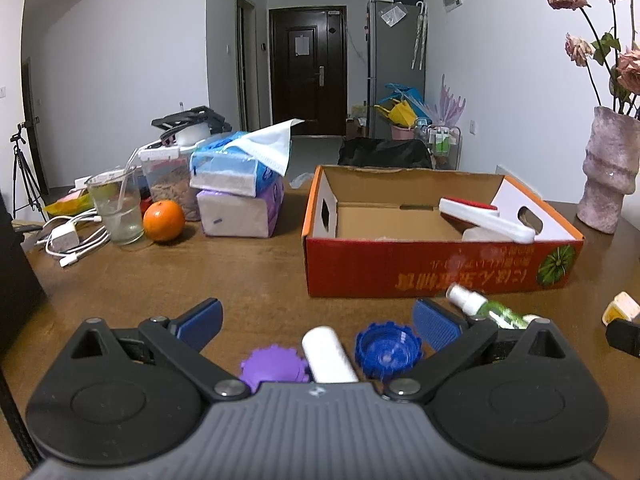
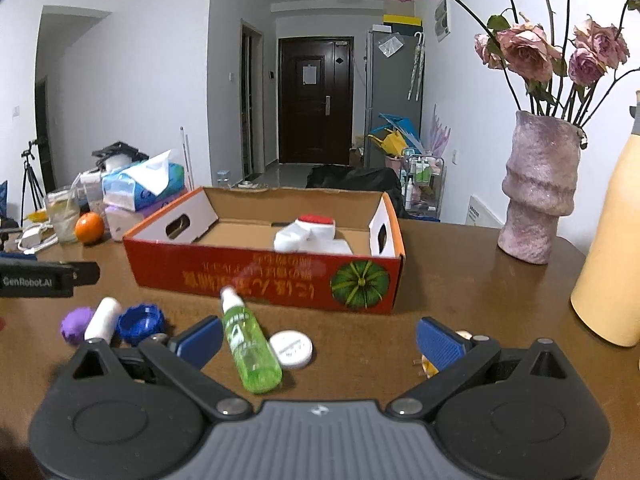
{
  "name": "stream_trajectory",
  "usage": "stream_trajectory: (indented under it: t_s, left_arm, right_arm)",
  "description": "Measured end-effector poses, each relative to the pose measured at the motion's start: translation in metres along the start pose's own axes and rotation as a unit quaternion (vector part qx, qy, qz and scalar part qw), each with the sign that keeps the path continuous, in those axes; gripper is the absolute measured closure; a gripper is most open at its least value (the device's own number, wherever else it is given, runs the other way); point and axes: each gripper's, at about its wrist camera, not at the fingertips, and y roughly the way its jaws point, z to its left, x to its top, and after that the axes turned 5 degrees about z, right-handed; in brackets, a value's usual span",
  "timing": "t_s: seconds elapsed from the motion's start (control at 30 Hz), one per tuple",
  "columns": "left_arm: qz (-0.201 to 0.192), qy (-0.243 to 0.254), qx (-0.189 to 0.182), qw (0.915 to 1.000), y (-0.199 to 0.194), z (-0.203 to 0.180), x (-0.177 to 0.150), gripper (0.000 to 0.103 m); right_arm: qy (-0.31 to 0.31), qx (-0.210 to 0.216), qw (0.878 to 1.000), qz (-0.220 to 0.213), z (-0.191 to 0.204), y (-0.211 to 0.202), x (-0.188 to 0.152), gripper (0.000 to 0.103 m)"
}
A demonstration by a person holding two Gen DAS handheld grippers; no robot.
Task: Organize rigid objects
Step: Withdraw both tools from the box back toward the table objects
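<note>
Two grippers were in view, both with jaws spread wide and holding nothing. The left gripper (image 1: 318,320) hovered low over the wooden table (image 1: 248,272). Between its blue pads (image 1: 200,322) lay three items in a row: a purple cap (image 1: 274,368) nearest the left pad, a white cylinder (image 1: 329,356) in the middle touching it, and a blue cap (image 1: 387,351) just beside the right pad. Beyond the right pad lay a green spray bottle (image 1: 486,308), on its side.

The right gripper (image 2: 318,338) also stood open. The same green spray bottle (image 2: 248,346) lay between its jaws, nearer the left pad, nozzle pointing away. A white round lid (image 2: 291,349) touched the bottle's right side. Behind the right pad a small yellowish object (image 2: 428,366) was partly hidden; its kind could not be told. The caps and cylinder lay outside the left jaw.

Ahead of both jaws stood an open red cardboard box (image 2: 280,276), containing a white and red brush-like tool (image 2: 308,230). Farther left of the box were an orange (image 1: 164,221), a glass (image 1: 116,208) and stacked tissue packs (image 1: 240,196). To the far right stood a pink vase (image 2: 536,188) of dried roses.
</note>
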Motion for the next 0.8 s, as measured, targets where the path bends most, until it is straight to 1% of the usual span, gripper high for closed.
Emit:
stream_trajectory:
  t_s: [0.13,0.27,0.4,0.5,0.63,0.7,0.8]
  left_arm:
    - [0.005,-0.004,-0.003,1.0,-0.007,0.006,-0.009,0.0]
    - [0.007,-0.003,-0.004,1.0,-0.014,0.011,-0.023,0.0]
    - [0.006,0.004,-0.002,1.0,-0.019,0.015,-0.035,0.0]
    - [0.007,-0.002,-0.001,1.0,-0.021,0.021,-0.039,0.0]
    - [0.005,-0.018,0.001,0.9998,-0.02,0.032,-0.04,0.0]
    - [0.008,-0.023,0.004,0.9997,-0.018,0.037,-0.04,0.0]
    - [0.013,-0.03,0.009,0.9994,-0.014,0.043,-0.04,0.0]
  right_arm:
    - [0.001,-0.004,1.0,0.003,0.001,-0.007,-0.013,0.0]
    - [0.004,-0.013,1.0,-0.005,0.0,-0.018,-0.026,0.0]
    - [0.008,-0.029,0.999,-0.023,-0.003,-0.026,-0.037,0.0]
    - [0.009,-0.034,0.999,-0.037,-0.006,-0.03,-0.044,0.0]
    - [-0.019,-0.064,0.996,-0.066,-0.007,-0.033,-0.052,0.0]
    - [-0.028,-0.072,0.995,-0.065,-0.01,-0.032,-0.052,0.0]
    - [-0.018,-0.072,0.996,-0.05,-0.025,-0.022,-0.049,0.0]
